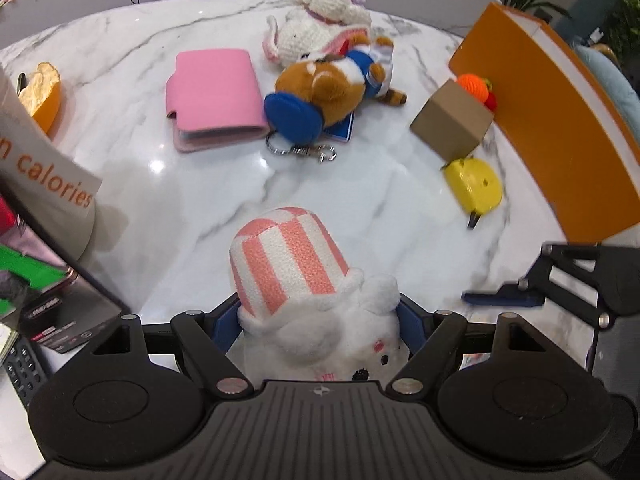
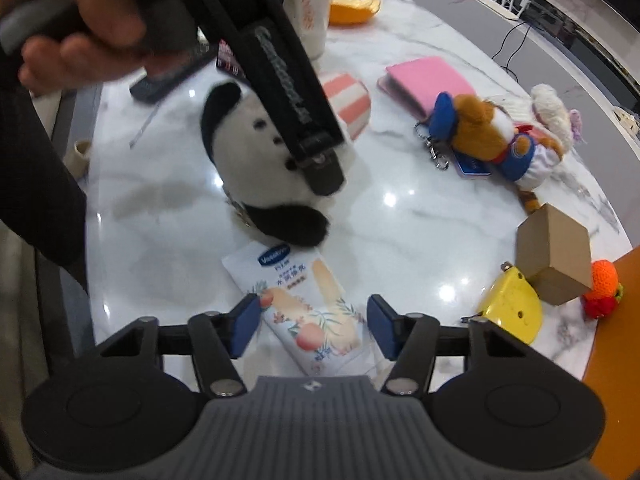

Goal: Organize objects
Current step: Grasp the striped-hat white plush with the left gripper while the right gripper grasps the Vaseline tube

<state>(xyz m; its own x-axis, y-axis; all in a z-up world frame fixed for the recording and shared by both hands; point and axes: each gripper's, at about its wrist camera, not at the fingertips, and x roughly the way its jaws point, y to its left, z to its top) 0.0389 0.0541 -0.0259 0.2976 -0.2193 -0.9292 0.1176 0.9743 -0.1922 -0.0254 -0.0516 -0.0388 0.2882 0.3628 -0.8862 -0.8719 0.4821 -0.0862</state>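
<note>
My left gripper (image 1: pixel 320 320) is shut on a white plush panda with a pink-and-white striped hat (image 1: pixel 288 256), held just above the marble table (image 1: pixel 200 200). In the right wrist view the same panda (image 2: pixel 256 160) shows its black ears and limbs under the left gripper's body (image 2: pixel 280 68). My right gripper (image 2: pixel 310 322) is open, its blue pads either side of a flat white sachet printed with peaches (image 2: pixel 308 304) that lies on the table.
A pink wallet (image 1: pixel 216 96), a brown plush in blue (image 1: pixel 328 88), a knitted white bunny (image 1: pixel 320 20), a key ring (image 1: pixel 304 150), a cardboard box (image 1: pixel 452 120), a yellow tape measure (image 1: pixel 476 188), an orange knitted toy (image 1: pixel 478 88) and an orange tray (image 1: pixel 560 120) are around.
</note>
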